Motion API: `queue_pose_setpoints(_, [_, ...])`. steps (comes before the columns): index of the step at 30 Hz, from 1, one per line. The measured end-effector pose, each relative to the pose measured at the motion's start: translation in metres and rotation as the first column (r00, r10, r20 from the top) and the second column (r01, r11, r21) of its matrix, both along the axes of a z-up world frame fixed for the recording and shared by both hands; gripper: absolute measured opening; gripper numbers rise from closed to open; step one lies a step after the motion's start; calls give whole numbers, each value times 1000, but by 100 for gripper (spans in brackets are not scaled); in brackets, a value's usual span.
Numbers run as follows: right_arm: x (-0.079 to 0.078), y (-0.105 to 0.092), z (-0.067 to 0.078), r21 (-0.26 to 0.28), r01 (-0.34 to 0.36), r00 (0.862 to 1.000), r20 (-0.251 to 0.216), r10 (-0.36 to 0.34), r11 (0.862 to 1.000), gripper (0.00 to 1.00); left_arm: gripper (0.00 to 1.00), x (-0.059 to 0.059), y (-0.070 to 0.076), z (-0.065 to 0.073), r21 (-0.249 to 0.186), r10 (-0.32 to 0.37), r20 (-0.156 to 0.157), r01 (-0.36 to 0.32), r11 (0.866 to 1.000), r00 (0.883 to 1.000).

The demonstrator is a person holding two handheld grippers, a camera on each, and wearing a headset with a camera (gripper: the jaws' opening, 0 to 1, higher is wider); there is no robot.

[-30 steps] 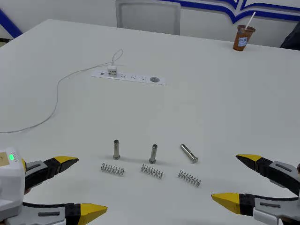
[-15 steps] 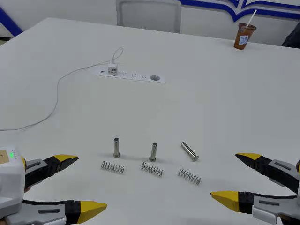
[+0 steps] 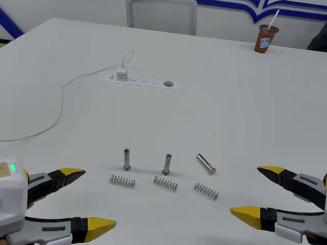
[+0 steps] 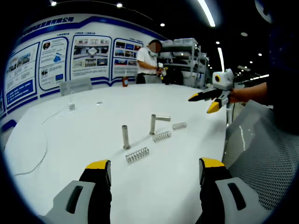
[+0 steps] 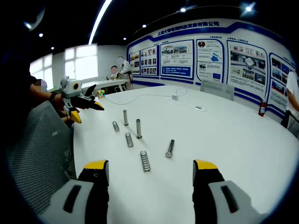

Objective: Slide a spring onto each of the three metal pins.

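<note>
Lying crosswise by the near edge of the desk (image 3: pixel 230 112), the rightmost spring (image 3: pixel 206 192) sits nearest the right claw (image 3: pixel 245 192), probably its pick; it and the left claw (image 3: pixel 99 199) gape empty.

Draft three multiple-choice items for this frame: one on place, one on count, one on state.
1. Where do the three springs lie? A. On the table, in front of the pins. B. Threaded on them. C. Heaped together.
2. How many pins stand upright? A. One. B. Two. C. Three.
3. How are the left tool and right tool? A. Left shut on a spring. B. Right shut on a pin. C. Both open, empty.
Answers: 1 A, each lies loose nearer than a pin; 2 B, two stand, the rightmost lies flat; 3 C, both show spread jaws with nothing between.
</note>
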State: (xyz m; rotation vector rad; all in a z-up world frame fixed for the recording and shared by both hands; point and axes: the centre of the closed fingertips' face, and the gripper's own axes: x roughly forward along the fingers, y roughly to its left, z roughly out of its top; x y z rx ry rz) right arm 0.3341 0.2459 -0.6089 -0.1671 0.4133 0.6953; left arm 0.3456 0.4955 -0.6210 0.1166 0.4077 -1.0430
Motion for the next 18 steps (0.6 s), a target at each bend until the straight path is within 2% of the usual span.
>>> queue_pose_setpoints(18, [-2, 2, 5, -5, 11, 1000, 0, -11, 1000, 73, 79, 0, 0, 0, -4, 6, -1, -6, 1000, 1000])
